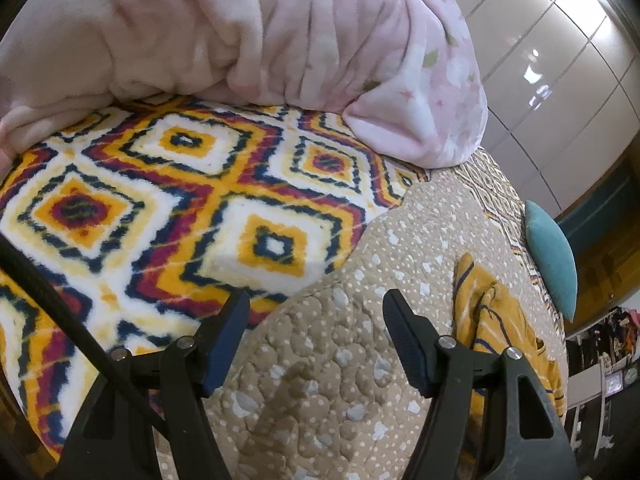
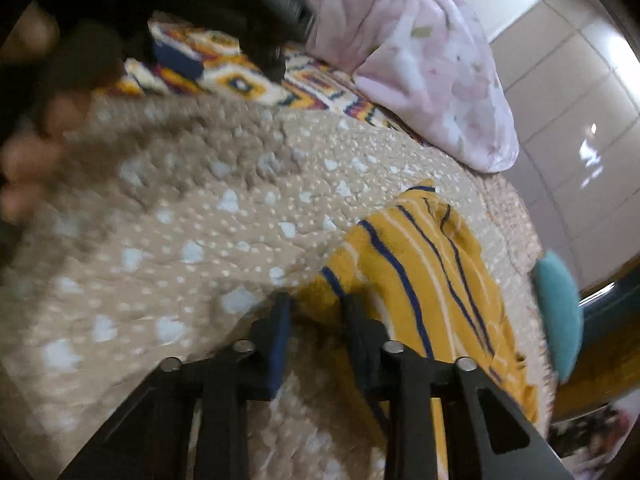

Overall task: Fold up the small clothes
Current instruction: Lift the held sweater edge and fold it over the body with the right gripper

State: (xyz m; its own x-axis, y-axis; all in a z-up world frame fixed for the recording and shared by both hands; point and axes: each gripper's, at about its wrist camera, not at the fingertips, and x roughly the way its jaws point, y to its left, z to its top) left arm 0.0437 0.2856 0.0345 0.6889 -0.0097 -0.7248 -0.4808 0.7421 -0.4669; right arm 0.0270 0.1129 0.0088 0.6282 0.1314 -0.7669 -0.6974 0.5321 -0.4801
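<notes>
Left to right. My left gripper (image 1: 316, 344) hangs released, jaws apart over the beige quilted bedspread (image 1: 352, 272), nothing between them. Beyond it lie a bright diamond-patterned blanket (image 1: 168, 200) and a bunched pink floral blanket (image 1: 280, 32).

Right of that gripper, on the bedspread near the bed's edge, lies the task's thing: a small yellow garment with navy and white stripes (image 2: 420, 252), crumpled, not yet spread flat. A teal cushion (image 2: 558, 316) stands just beyond it.

My right gripper (image 2: 316, 312) sits at the garment's near edge, jaws narrowed, yellow cloth showing in the gap. The view is blurred, so I cannot tell whether the pads actually pinch it.

Judgement: light, soft, limp knit, prone to sag and bunch. Best taken at a hem corner or shoulder seam, one gripper per corner, then pulled taut.
</notes>
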